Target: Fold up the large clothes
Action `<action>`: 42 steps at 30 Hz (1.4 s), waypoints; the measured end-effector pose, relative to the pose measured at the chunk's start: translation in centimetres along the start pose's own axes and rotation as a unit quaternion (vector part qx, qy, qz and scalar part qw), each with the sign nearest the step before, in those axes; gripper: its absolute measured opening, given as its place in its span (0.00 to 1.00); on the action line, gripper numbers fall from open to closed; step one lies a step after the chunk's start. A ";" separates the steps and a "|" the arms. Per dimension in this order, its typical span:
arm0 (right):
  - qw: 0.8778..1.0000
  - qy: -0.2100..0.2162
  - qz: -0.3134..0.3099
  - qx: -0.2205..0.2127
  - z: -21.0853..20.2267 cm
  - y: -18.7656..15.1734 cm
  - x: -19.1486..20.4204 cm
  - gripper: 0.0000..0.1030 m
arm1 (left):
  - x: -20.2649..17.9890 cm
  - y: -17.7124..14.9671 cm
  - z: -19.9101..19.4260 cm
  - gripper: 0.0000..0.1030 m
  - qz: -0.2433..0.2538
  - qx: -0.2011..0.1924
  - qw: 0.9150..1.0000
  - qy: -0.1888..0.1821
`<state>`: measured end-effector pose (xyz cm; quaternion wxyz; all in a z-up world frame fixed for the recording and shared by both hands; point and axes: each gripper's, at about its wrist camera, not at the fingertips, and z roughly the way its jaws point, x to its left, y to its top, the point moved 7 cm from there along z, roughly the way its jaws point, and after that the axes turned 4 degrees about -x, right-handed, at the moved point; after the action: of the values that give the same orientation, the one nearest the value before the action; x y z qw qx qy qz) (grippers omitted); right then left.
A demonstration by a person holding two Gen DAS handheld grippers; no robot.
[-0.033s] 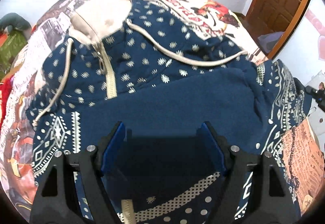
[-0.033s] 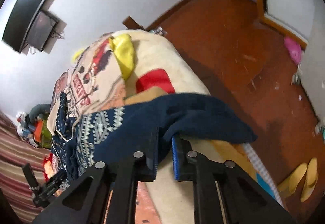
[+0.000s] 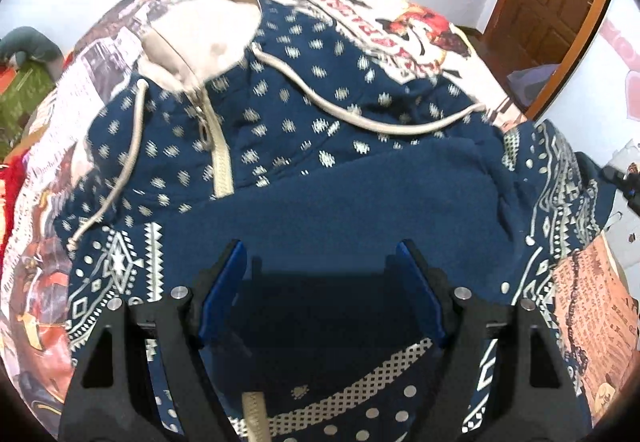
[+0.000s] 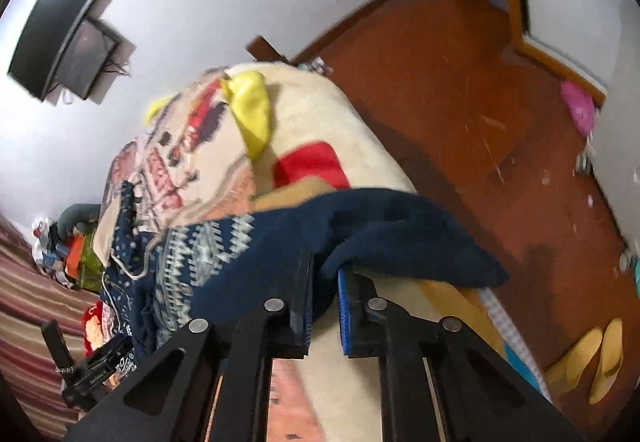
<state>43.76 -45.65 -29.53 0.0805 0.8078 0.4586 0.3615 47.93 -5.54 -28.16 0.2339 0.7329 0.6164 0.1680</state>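
The navy patterned hoodie (image 3: 304,129) lay spread on the bed (image 3: 400,25), zip up, hood toward the far wall, with a plain navy sleeve (image 3: 360,209) folded across its chest. That looked like one fold in and most of the job left: the other sleeve and the body were yet to be doubled over. Just over the hoodie's lower half, the left gripper (image 3: 320,274) hovered with jaws wide, nothing between them. At the hoodie's side edge, over the bed's rim, the right gripper (image 4: 324,282) was clamped on a bunch of plain navy cloth (image 4: 400,238). Beyond the bed, yellow slippers (image 4: 592,358) sat on the wooden floor (image 4: 440,61).
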 end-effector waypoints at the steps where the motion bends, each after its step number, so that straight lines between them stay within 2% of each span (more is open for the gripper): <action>1: 1.000 0.007 -0.008 -0.013 -0.8 0.6 1.1 0.06 | 0.2 0.1 -0.5 0.75 0.001 -0.005 1.000 0.001; 4: 0.998 0.026 -0.040 -0.043 -2.6 1.9 4.3 0.05 | 0.9 0.5 -2.1 0.75 0.000 -0.024 1.000 0.006; 7: 0.992 0.055 -0.088 -0.068 -4.5 2.8 9.2 0.05 | 2.1 0.6 -3.7 0.75 -0.010 -0.038 0.999 0.007; 12: 0.977 0.099 -0.168 -0.083 -6.3 1.8 17.6 0.05 | 4.2 0.4 -5.9 0.75 -0.030 -0.054 0.998 0.007; 17: 0.962 0.155 -0.221 -0.046 -5.4 -2.1 25.1 0.05 | 6.6 -0.5 -8.1 0.75 -0.044 -0.069 0.997 0.015; 21: 0.951 0.183 -0.247 0.013 -2.8 -6.7 28.9 0.05 | 8.4 -1.4 -9.1 0.75 -0.056 -0.070 0.996 0.020; 24: 0.945 0.180 -0.268 0.046 -0.9 -9.9 30.3 0.05 | 9.7 -2.4 -9.5 0.75 -0.065 -0.065 0.995 0.024; 27: 0.944 0.180 -0.261 0.091 1.0 -12.6 30.1 0.05 | 10.7 -3.1 -9.8 0.75 -0.071 -0.063 0.995 0.029; 31: 0.947 0.159 -0.241 0.140 3.0 -14.4 29.0 0.05 | 11.3 -3.6 -9.9 0.75 -0.076 -0.060 0.995 0.033; 34: 0.946 0.124 -0.258 0.150 3.6 -14.5 28.2 0.06 | 11.1 -3.4 -10.0 0.75 -0.077 -0.060 0.995 0.034; 36: 0.942 0.113 -0.280 0.145 3.0 -14.5 27.8 0.10 | 10.7 -3.2 -10.1 0.75 -0.074 -0.061 0.995 0.032; 37: 0.941 0.111 -0.288 0.138 2.5 -14.3 27.7 0.17 | 10.2 -2.8 -10.2 0.75 -0.070 -0.063 0.995 0.031; 38: 0.939 0.106 -0.304 0.121 1.7 -14.0 27.5 0.30 | 9.9 -2.6 -10.2 0.75 -0.067 -0.063 0.995 0.029; 39: 0.938 0.103 -0.313 0.108 0.9 -13.5 27.4 0.40 | 9.3 -2.1 -10.2 0.75 -0.062 -0.065 0.996 0.027; 40: 0.936 0.100 -0.330 0.076 -0.3 -12.8 27.4 0.59 | 8.5 -1.6 -10.1 0.75 -0.057 -0.067 0.996 0.023; 41: 0.933 0.102 -0.340 0.053 -1.2 -12.4 27.3 0.68 | 8.0 -1.3 -10.1 0.75 -0.053 -0.067 0.996 0.020; 42: 0.929 0.104 -0.354 0.024 -2.4 -11.7 27.2 0.69 | 7.0 -0.7 -9.9 0.75 -0.047 -0.068 0.996 0.016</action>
<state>42.80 -17.80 -19.31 0.1357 0.5525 0.7291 0.3805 43.38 2.80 -20.54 0.2805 0.6827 0.6411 0.2101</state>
